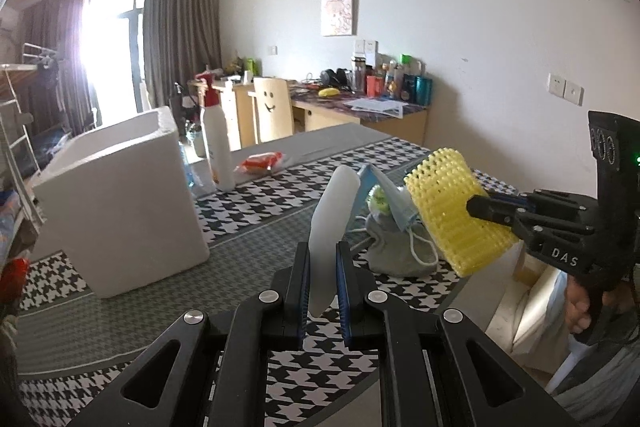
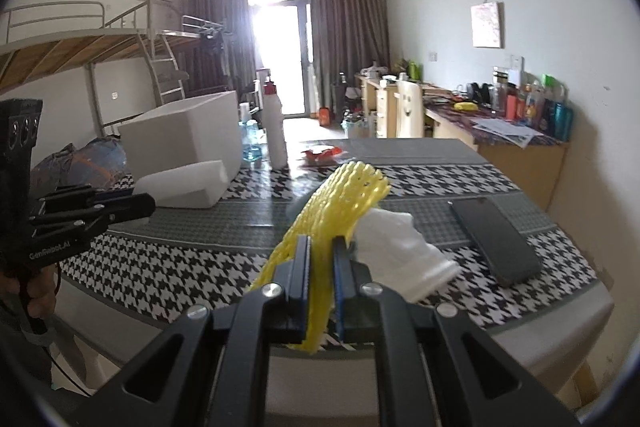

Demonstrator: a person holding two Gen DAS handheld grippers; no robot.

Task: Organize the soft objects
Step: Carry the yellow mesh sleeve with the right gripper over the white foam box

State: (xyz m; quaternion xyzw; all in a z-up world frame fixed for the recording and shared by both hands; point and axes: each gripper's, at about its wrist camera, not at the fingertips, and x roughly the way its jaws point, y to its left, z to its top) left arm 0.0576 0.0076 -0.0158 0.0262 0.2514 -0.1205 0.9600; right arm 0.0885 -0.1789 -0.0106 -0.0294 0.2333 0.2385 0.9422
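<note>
My left gripper (image 1: 322, 251) is shut on a white foam sponge block (image 1: 332, 223) and holds it upright above the table; it also shows in the right wrist view (image 2: 182, 183). My right gripper (image 2: 322, 247) is shut on a yellow foam net sleeve (image 2: 340, 203), raised over the table; the sleeve also shows in the left wrist view (image 1: 456, 211). A blue face mask (image 1: 394, 203) and a grey cloth (image 1: 394, 251) lie on the table behind the sponge. A white cloth (image 2: 404, 247) lies right of the sleeve.
A white foam box (image 1: 120, 195) stands on the left of the houndstooth tablecloth (image 1: 256, 195). A white spray bottle (image 1: 216, 143) and a red packet (image 1: 262, 161) are behind it. A dark phone (image 2: 494, 239) lies at the right. A desk with bottles (image 1: 380, 95) stands by the wall.
</note>
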